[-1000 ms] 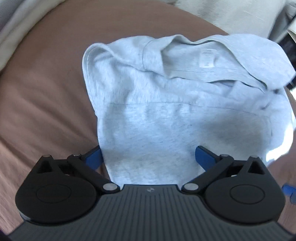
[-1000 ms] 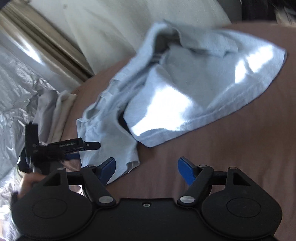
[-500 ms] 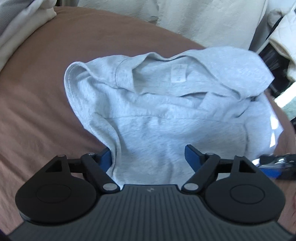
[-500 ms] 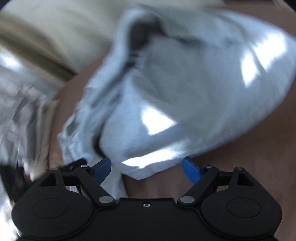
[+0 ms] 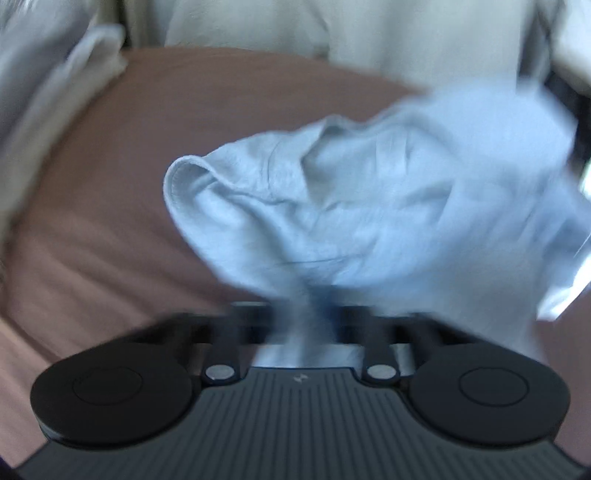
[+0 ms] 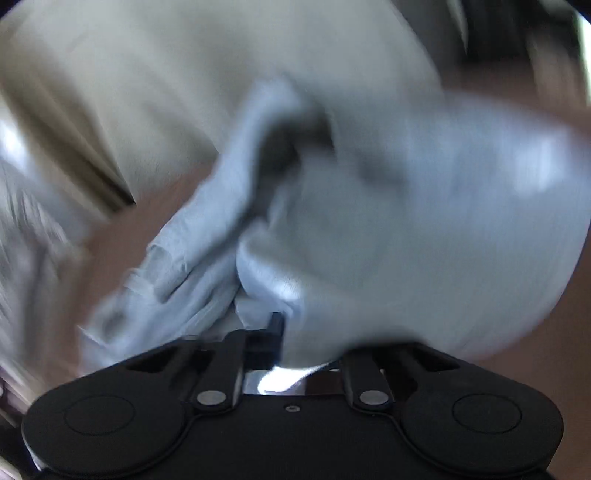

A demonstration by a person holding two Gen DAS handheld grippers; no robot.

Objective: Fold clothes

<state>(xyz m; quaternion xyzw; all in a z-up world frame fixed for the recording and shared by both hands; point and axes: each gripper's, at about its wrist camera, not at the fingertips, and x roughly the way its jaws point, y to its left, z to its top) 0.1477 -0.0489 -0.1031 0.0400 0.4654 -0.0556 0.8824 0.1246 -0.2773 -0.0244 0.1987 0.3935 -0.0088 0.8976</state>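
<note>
Nearest the left wrist camera, the left gripper (image 5: 306,314) has just drawn its jaws together on a bunched edge of the pale grey-blue cotton garment (image 5: 369,206), and the cloth fans out from that pinch. In the right wrist view the right gripper (image 6: 291,339) has likewise just closed, clamped on another fold of the same garment (image 6: 406,221). Beyond both, the garment lies rumpled on the brown bed cover (image 5: 147,147), with cream bedding (image 5: 258,26) heaped at the far edge; both views are blurred. The step in hand looks like the pick-up of two edges. Next, probably, both hands should lift and draw apart to spread the cloth flat before any fold.
</note>
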